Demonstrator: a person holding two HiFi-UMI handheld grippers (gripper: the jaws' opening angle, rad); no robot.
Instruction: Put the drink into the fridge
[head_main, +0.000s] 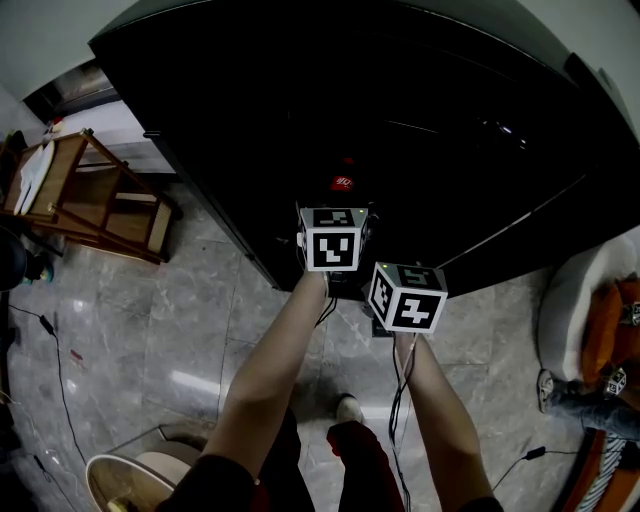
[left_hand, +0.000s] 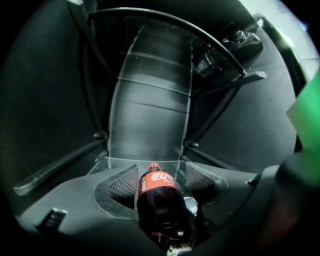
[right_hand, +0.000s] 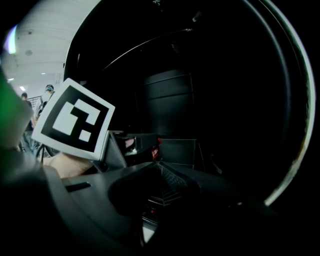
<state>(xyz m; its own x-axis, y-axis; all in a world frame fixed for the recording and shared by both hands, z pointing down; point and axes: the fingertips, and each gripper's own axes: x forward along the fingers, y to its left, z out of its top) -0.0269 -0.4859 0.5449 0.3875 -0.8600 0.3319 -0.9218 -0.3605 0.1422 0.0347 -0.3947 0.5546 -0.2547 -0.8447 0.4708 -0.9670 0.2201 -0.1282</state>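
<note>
A dark cola bottle (left_hand: 159, 196) with a red cap and red label lies between the textured pads (left_hand: 123, 184) of my left gripper (left_hand: 155, 184), which is shut on it. The bottle's neck points into the dark fridge interior (left_hand: 150, 110), just over a clear glass edge (left_hand: 115, 161). In the head view the black fridge (head_main: 450, 120) fills the top, and the bottle's red label (head_main: 343, 183) shows ahead of the left gripper (head_main: 341, 205). My right gripper (right_hand: 162, 175) is shut on nothing, just right of the left gripper's marker cube (right_hand: 75, 120). The bottle label (right_hand: 156, 148) is also visible there.
A wooden rack (head_main: 90, 195) stands on the marble floor at the left. A white round bin (head_main: 125, 480) is at the bottom left, a pale seat (head_main: 575, 300) at the right. Cables (head_main: 60, 380) trail across the floor. People (right_hand: 47, 91) stand far behind.
</note>
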